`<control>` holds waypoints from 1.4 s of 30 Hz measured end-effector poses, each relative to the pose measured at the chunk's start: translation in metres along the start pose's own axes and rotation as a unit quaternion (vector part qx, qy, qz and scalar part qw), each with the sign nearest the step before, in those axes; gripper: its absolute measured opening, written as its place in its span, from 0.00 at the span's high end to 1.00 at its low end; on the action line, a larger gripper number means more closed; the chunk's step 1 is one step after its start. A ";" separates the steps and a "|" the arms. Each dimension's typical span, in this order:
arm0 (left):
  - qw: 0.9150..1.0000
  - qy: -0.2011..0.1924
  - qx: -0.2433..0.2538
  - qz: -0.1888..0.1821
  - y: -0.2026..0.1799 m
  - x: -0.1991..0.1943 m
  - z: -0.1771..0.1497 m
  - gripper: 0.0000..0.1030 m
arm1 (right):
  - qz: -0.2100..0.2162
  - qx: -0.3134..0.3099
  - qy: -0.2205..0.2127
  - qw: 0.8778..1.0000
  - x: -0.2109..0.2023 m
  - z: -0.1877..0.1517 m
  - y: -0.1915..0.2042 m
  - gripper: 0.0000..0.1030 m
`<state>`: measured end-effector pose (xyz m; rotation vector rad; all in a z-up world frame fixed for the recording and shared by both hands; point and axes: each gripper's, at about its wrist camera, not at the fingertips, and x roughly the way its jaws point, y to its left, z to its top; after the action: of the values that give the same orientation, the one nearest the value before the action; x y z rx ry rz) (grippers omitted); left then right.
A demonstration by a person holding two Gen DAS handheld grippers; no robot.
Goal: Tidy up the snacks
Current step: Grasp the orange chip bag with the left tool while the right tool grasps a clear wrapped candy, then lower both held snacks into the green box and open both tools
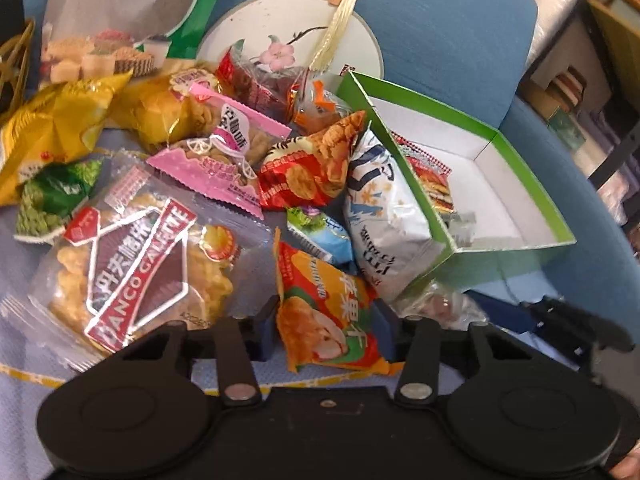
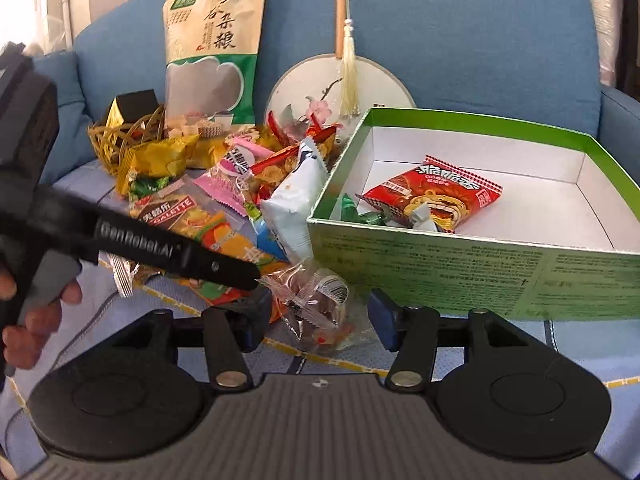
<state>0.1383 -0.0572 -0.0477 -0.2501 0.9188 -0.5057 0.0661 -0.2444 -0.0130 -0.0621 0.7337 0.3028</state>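
Pinching a crinkly orange packet point(image 1: 328, 312), left gripper point(image 1: 326, 328); right gripper point(image 2: 316, 320) spread over clear wrapper point(image 2: 316, 300).

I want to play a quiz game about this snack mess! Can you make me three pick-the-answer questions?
1. Where is the red packet?
A. inside the green box
B. in the basket
C. on the fan

2. What colour is the box outside?
A. blue
B. green
C. pink

3. What lies between the left tongs?
A. nothing
B. the tassel
C. an orange packet

Answers:
1 A: the red packet lies on the box's white floor.
2 B: its walls are green with small print.
3 C: the orange packet sits between both pads, which look to be touching its edges.
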 end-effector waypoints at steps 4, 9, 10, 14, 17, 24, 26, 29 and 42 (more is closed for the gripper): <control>1.000 0.005 0.025 -0.001 -0.008 0.003 -0.004 0.39 | -0.003 -0.012 0.004 1.000 0.005 -0.001 0.003 0.08; 1.000 0.000 0.025 -0.001 -0.008 0.005 -0.004 0.52 | -0.006 -0.013 0.007 1.000 0.009 -0.002 0.003 0.10; 1.000 0.000 0.018 -0.003 -0.005 0.005 -0.003 0.52 | -0.005 -0.012 0.005 1.000 0.009 -0.002 0.004 0.14; 1.000 -0.008 -0.017 -0.017 0.001 0.000 -0.001 0.76 | 0.009 -0.004 -0.007 1.000 -0.001 0.001 0.003 0.30; 1.000 -0.021 -0.007 -0.012 -0.004 -0.013 0.001 0.82 | 0.025 0.002 -0.017 1.000 -0.014 0.005 -0.001 0.38; 0.997 -0.064 0.026 -0.030 -0.024 -0.066 0.014 0.84 | 0.067 0.046 -0.091 0.993 -0.050 0.019 -0.017 0.38; 0.995 -0.081 0.037 -0.035 -0.033 -0.078 0.024 0.84 | 0.046 0.057 -0.117 0.990 -0.058 0.021 -0.024 0.38; 0.993 -0.099 0.043 -0.050 -0.046 -0.084 0.038 0.84 | 0.016 0.090 -0.139 0.986 -0.063 0.021 -0.038 0.37; 0.989 -0.102 0.072 -0.078 -0.129 -0.018 0.085 0.84 | -0.180 0.085 -0.157 0.967 -0.042 0.032 -0.094 0.37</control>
<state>0.1576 -0.1587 0.0683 -0.2388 0.6634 -0.6744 0.0853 -0.3389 0.0340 0.0162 0.4199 -0.0980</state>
